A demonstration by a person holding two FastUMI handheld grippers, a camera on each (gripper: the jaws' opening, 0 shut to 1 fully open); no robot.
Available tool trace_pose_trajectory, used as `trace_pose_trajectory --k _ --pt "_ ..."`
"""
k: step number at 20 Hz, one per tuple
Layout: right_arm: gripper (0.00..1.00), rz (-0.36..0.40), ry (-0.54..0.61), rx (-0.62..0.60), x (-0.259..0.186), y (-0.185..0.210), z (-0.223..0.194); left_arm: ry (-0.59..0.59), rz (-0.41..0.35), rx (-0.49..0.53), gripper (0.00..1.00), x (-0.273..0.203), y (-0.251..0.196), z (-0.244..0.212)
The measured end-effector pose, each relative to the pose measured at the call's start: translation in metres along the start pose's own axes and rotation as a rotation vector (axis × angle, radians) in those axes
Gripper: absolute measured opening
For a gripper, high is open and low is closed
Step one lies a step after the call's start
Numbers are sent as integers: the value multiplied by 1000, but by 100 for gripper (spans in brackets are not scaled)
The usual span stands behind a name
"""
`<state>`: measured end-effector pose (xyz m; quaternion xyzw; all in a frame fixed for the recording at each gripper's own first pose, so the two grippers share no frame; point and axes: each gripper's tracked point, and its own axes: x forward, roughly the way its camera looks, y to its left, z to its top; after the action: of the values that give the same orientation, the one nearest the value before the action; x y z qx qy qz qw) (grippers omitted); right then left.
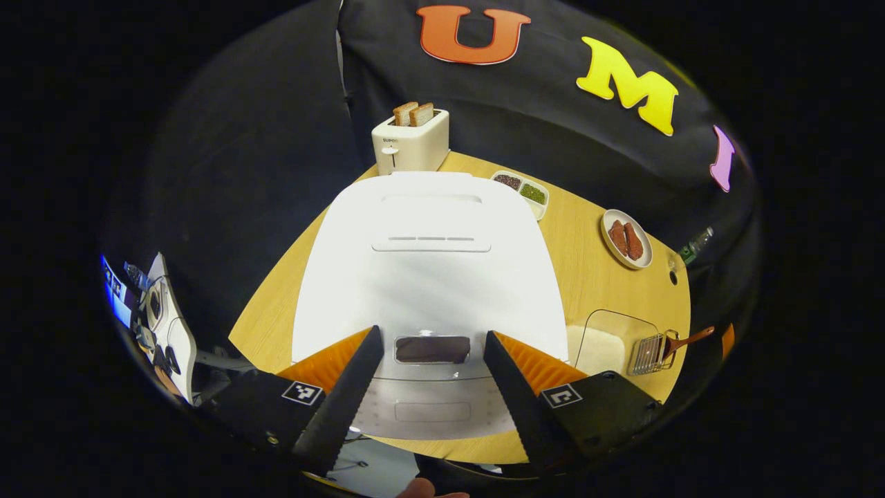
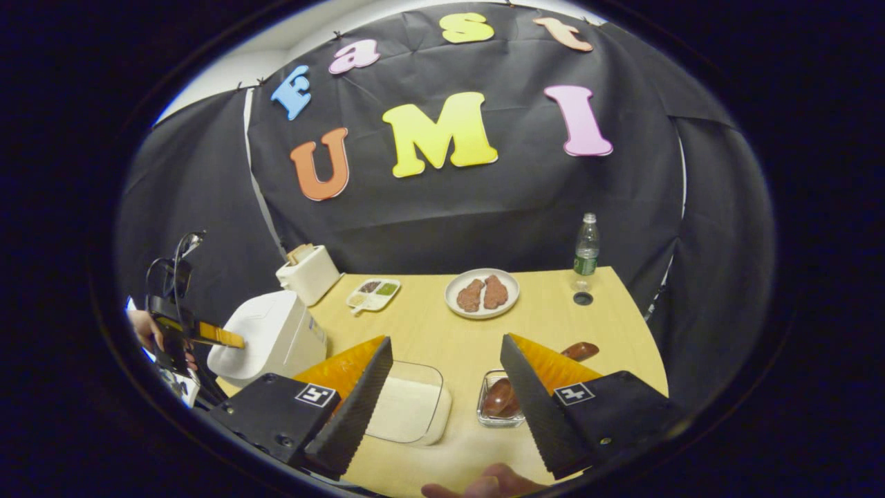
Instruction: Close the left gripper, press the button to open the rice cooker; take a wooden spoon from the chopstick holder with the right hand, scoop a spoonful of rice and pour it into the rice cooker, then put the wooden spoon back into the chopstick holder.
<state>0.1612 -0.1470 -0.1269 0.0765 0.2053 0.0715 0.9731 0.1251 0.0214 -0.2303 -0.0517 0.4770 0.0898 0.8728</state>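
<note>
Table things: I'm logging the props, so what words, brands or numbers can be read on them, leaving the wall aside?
Toaster: small brand mark on its front, too blurred to read.
Bottle: green label, too small to read.
Rice cooker: no readable text on its lid.

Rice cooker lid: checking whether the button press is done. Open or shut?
Shut. The rice cooker lid lies flat; the open left gripper hovers above.

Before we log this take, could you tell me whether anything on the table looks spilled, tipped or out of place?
Nothing stands out: the rice cooker sits closed, the toaster, plate and bottle stand upright, and the rice container shows no spill.
</note>
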Motion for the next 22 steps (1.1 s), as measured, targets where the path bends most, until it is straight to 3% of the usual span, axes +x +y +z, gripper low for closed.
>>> trace_pose_trajectory --k 5,10,15,18,22 --pt "99 -54 -47 16 -30 -2 2 -49 3 -25 97 -2 0 11" --pt "96 -138 -144 -40 -81 19 12 -161 -119 -18 95 -31 -14 20" --pt "100 -194 -276 -99 -144 50 28 -479 -253 63 95 -132 -39 31" --pt "99 -211 -334 -99 -180 64 31 -684 -275 128 95 -197 -47 26" --pt "100 -239 -416 -120 -230 80 33 -849 -331 173 94 -261 -63 0"
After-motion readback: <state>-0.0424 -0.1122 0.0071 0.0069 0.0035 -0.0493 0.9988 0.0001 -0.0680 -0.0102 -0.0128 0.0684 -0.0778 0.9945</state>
